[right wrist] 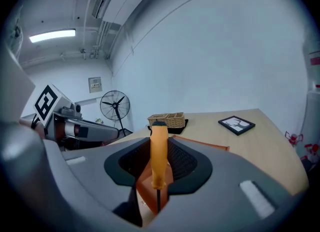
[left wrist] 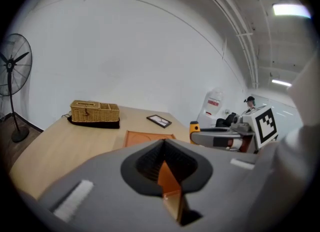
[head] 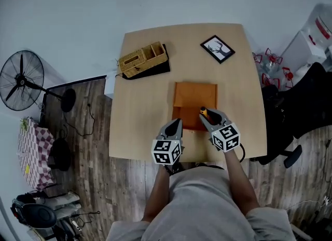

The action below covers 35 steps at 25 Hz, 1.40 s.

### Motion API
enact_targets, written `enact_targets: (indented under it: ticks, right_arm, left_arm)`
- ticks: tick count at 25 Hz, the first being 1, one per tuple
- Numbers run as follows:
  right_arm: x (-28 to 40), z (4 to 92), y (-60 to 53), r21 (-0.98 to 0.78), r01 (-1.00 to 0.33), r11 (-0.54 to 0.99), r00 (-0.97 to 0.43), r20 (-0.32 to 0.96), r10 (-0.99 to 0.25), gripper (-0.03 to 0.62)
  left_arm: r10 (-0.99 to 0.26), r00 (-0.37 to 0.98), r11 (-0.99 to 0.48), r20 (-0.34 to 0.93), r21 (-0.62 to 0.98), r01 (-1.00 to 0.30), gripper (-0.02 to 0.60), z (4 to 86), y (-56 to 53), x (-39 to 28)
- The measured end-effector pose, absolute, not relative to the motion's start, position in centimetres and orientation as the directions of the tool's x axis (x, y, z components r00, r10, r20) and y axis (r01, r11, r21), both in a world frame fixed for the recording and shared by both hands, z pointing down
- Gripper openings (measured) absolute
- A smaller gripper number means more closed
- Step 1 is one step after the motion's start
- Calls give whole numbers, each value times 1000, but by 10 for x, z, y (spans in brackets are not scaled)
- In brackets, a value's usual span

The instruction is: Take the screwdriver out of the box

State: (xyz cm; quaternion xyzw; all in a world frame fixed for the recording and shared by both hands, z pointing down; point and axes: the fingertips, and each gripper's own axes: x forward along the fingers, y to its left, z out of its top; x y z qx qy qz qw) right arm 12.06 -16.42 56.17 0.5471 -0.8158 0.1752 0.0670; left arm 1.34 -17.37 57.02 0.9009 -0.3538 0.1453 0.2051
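An orange box (head: 194,97) lies flat in the middle of the wooden table (head: 140,125). My right gripper (head: 207,115) hovers over the box's near edge, shut on the screwdriver (head: 203,111). In the right gripper view the screwdriver's orange handle (right wrist: 159,151) stands upright between the jaws, its dark shaft pointing down, with the box (right wrist: 202,145) below. My left gripper (head: 175,124) sits at the box's near-left corner. Its jaws stand a little apart in the left gripper view (left wrist: 167,181), where only the box shows through the gap. The box (left wrist: 150,138) and my right gripper (left wrist: 215,137) lie ahead.
A wicker basket (head: 142,58) on a black mat stands at the table's far left, a framed picture (head: 218,49) at the far right. A floor fan (head: 21,79) stands left of the table, a black office chair (head: 290,115) to its right.
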Motion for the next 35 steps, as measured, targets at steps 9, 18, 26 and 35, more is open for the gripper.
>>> enact_targets:
  ticks: [9, 18, 26, 35]
  right_arm:
    - [142, 549, -119, -273, -950, 149, -218, 242, -945, 107]
    - [127, 570, -76, -365, -931, 15, -114, 251, -961, 107]
    - [96, 575, -41, -357, -927, -116, 22, 256, -966, 107]
    - [42, 590, -5, -341, -926, -161, 73, 258, -963, 107]
  left_arm:
    - [-450, 781, -740, 433, 309, -598, 55, 580, -155, 31]
    - [-401, 820, -776, 409, 324, -541, 55, 574, -132, 16]
    - [-383, 843, -790, 379, 338, -511, 55, 571, -112, -29]
    - [-374, 853, -805, 364, 330, -494, 55, 577, -86, -77]
